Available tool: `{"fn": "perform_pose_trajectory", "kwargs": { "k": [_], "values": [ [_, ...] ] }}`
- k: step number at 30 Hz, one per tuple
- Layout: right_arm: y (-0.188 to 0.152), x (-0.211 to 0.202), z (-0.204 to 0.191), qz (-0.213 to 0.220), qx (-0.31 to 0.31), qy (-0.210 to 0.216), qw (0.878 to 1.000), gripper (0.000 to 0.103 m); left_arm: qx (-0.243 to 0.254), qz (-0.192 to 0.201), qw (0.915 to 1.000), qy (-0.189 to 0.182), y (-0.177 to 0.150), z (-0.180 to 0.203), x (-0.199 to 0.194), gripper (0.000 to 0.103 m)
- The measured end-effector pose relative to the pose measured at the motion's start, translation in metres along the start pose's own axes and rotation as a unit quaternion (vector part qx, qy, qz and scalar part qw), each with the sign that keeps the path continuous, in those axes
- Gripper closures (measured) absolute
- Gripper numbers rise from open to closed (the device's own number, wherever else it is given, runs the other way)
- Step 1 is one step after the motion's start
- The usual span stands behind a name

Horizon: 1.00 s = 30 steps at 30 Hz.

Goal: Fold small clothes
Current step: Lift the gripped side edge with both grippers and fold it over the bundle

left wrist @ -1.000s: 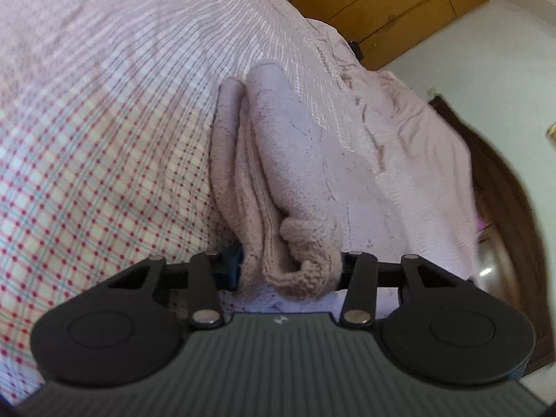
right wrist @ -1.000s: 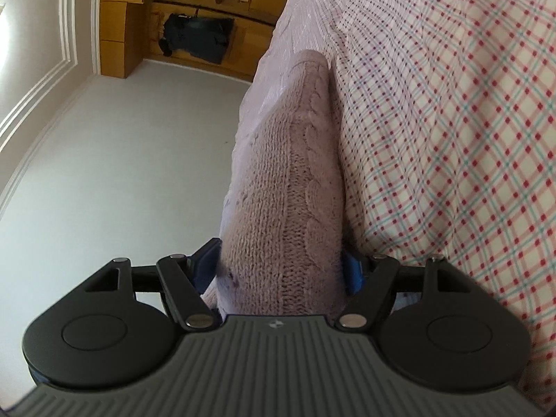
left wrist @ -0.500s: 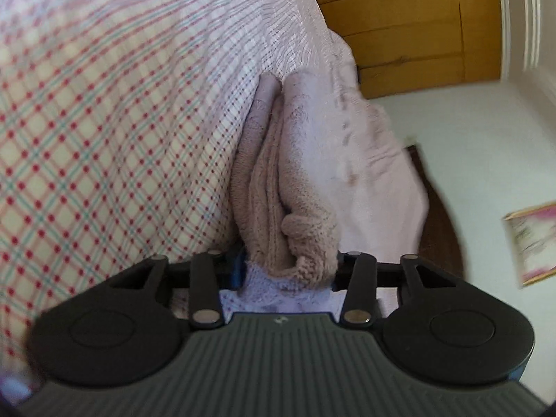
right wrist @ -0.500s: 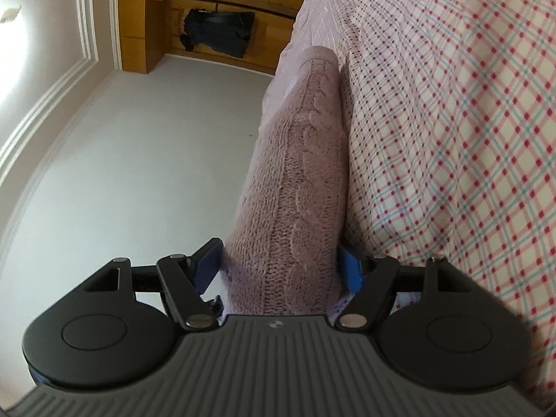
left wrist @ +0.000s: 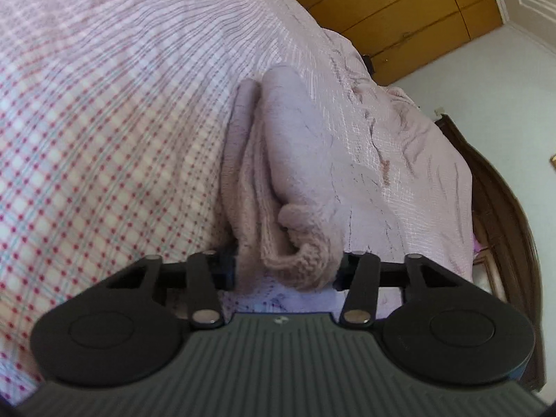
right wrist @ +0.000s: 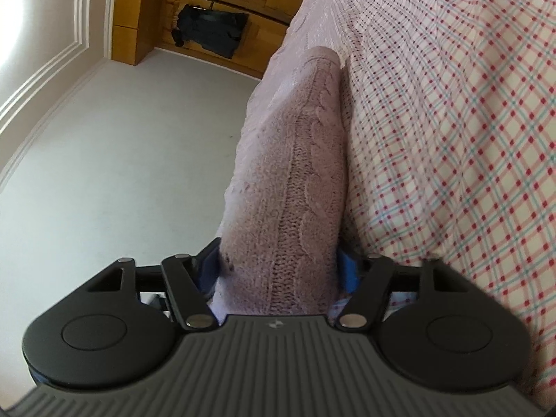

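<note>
A folded pink cable-knit garment (left wrist: pixel 288 146) lies on the bed's checked sheet (left wrist: pixel 104 139). My left gripper (left wrist: pixel 285 267) is shut on the bunched near end, and layered folds and a rolled hem fill the space between its fingers. In the right wrist view the same knit garment (right wrist: pixel 299 173) runs away from me as a long ridge beside the checked sheet (right wrist: pixel 451 139). My right gripper (right wrist: pixel 278 271) has its jaws closing on the knit's near end, with the blue pads (right wrist: pixel 349 272) pressing into both sides of it.
A crumpled pale pink cover (left wrist: pixel 399 160) lies beyond the garment, toward a dark wooden headboard (left wrist: pixel 504 215). Wooden wardrobe panels (left wrist: pixel 382 7) stand behind the bed. The right wrist view shows open wooden shelving with a dark garment hanging in it (right wrist: pixel 208 31) and a pale wall (right wrist: pixel 104 173).
The left view swung aside and came back to nearly where it was, still holding the knit. The right jaws have narrowed onto the garment.
</note>
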State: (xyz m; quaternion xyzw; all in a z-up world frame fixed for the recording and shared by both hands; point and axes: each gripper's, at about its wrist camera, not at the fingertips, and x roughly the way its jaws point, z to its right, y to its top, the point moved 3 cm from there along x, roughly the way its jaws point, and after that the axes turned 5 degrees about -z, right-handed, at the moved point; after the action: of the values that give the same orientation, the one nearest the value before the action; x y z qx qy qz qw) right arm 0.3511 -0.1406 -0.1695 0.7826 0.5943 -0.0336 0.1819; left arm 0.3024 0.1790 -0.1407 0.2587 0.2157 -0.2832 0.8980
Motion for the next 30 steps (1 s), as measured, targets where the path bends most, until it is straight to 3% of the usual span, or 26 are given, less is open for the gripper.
{"fn": "perform_pose_trajectory", "kwargs": {
  "k": [6,8,10,13,15,16,17,21,23,30],
  "values": [
    [-0.003,0.0,-0.017,0.005,-0.041,-0.035,0.999,0.05,-0.018,0.0,0.9997,-0.018,-0.006,-0.003,-0.009,0.062],
    [-0.002,-0.001,-0.016,0.004,-0.016,-0.03,0.999,0.049,-0.038,-0.002,0.9989,-0.026,-0.003,-0.008,-0.016,0.061],
    [-0.002,-0.001,-0.007,0.005,0.03,-0.015,0.999,0.03,-0.044,-0.004,0.9987,-0.026,-0.007,-0.013,-0.023,0.061],
    [-0.005,-0.001,-0.004,0.013,0.041,0.01,0.999,0.026,-0.053,-0.004,0.9983,-0.024,-0.016,-0.021,-0.021,0.061],
    [-0.007,0.005,-0.008,-0.001,0.019,-0.012,1.0,0.029,-0.057,-0.003,0.998,-0.027,-0.023,-0.027,-0.025,0.061],
    [-0.008,0.007,-0.009,-0.006,0.011,-0.022,1.0,0.04,-0.056,-0.003,0.9981,-0.027,-0.025,-0.027,-0.028,0.061],
    [-0.01,0.009,-0.01,-0.007,0.005,-0.034,0.999,0.044,-0.053,-0.002,0.9983,-0.025,-0.026,-0.026,-0.028,0.062],
    [-0.015,0.007,-0.021,0.015,-0.003,-0.032,0.999,0.057,-0.08,0.003,0.9961,-0.038,-0.024,-0.019,-0.033,0.065],
    [-0.012,0.001,-0.034,0.025,-0.004,-0.025,0.999,0.059,-0.09,0.007,0.9947,-0.05,-0.016,-0.002,-0.04,0.066],
    [-0.006,-0.044,-0.075,0.055,0.027,-0.028,0.998,0.061,-0.038,0.023,0.9962,-0.075,-0.013,0.062,-0.065,0.067]
  ]
}}
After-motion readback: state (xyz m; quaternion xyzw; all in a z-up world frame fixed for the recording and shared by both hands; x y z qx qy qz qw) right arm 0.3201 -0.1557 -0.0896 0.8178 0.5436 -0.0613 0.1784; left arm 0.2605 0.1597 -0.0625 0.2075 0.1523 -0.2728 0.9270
